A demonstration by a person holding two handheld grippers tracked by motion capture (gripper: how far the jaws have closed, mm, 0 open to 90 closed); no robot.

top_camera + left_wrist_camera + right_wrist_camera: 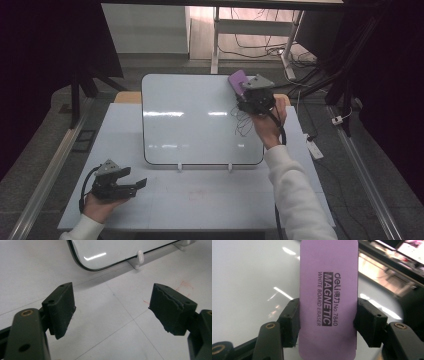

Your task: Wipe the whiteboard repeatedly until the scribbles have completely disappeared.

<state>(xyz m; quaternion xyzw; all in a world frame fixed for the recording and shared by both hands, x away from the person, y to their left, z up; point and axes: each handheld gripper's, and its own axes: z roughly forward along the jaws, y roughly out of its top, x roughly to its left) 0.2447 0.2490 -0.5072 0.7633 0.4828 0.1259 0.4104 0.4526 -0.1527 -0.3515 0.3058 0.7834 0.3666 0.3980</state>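
Left gripper (134, 184) at 7 o'clock, jaws wide apart, nothing between, resting low over table (200, 200), likely parked out of the way. Whiteboard (195, 120) mid-table, propped on small white feet. Right gripper (248, 96) at 1 o'clock over board's far corner, clamped on purple eraser (328, 290) by its long sides, scribbles (243, 122) just below, probably next to wipe.

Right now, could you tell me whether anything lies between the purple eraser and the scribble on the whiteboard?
Nothing visible does. The right tool holds the purple eraser above the whiteboard, and the scribble lies uncovered just below it.
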